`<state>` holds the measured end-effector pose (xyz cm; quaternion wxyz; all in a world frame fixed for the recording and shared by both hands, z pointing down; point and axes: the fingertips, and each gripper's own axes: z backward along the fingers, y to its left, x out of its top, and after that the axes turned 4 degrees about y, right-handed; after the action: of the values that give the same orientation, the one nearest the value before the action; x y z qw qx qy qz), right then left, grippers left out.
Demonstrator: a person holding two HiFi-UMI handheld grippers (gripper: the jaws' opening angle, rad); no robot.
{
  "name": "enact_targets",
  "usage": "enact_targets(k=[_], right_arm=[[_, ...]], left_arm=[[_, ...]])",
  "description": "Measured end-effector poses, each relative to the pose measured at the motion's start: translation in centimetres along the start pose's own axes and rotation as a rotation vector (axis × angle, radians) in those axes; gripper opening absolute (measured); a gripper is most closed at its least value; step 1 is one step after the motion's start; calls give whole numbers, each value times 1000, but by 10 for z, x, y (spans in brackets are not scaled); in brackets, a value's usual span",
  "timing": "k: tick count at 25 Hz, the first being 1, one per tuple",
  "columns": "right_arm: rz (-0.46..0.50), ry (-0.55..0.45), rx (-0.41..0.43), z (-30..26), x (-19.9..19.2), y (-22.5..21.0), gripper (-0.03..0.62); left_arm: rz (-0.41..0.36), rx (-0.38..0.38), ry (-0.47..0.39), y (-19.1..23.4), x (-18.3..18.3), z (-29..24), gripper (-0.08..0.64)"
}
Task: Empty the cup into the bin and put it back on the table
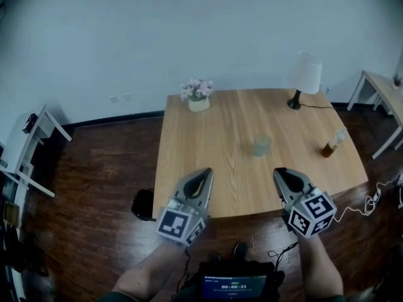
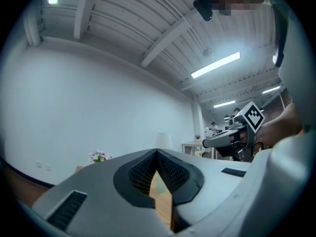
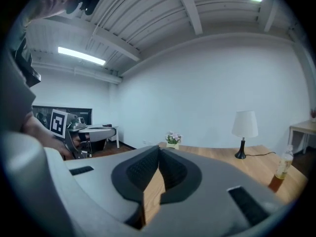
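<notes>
- Here, the cup (image 1: pixel 261 145) is seen upright on the table (image 1: pixel 208 143), near its middle and well apart from both grippers. It is clear with a faint green tint, and what is held in it cannot be told.
- The left gripper (image 1: pixel 204 173) is held over the table's near edge. Its jaws are clenched tip to tip, with nothing gripped. In the left gripper view only the table's wood is seen through the slit below the tips.
- The right gripper (image 1: pixel 281 173) is held alongside it over the same edge, its jaws likewise pressed together and empty.
- Both grippers are pointed towards the table's far side. The cup is placed ahead of them, between their lines and nearer the right one.
- The bin (image 1: pixel 143 204), a dark tub, is set on the floor (image 1: pixel 94 187) just beside the table's near left corner. Its inside is not shown.
- A bottle (image 1: pixel 334 143) is stood near the table's right edge. Its lower part is filled with brown liquid, and its upper part is pale.
- A white pot (image 1: pixel 199 104) is set at the table's far left, filled with pink flowers (image 1: pixel 197 88).
- A white lamp (image 1: pixel 305 77) is stood at the far right corner, well apart from the cup.
</notes>
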<state>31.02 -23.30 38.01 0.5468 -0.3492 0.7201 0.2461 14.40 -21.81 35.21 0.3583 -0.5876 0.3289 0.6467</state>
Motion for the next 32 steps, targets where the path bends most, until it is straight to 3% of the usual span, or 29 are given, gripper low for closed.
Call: enact_targets(k=[7,11,20,28,32], right_arm=[[-57,-60,-20,34,12,6,0],[-99,-92,-11,53,17,4,-2],[-96,-73,7,86,12,-8,-3],[-89,-58,40,101,5,2,-3],[-82,-74,36,109,10,-2,-3]], left_arm=[[-1,-49,-33,-25,19,20,-8],[0,-20,-37,-28,32,26,-8],[-13,-55,-2,-54,37,17,-8],[8,-5,38,-58,33,22,-8],[4,-31,29,-70,38,21,-8]])
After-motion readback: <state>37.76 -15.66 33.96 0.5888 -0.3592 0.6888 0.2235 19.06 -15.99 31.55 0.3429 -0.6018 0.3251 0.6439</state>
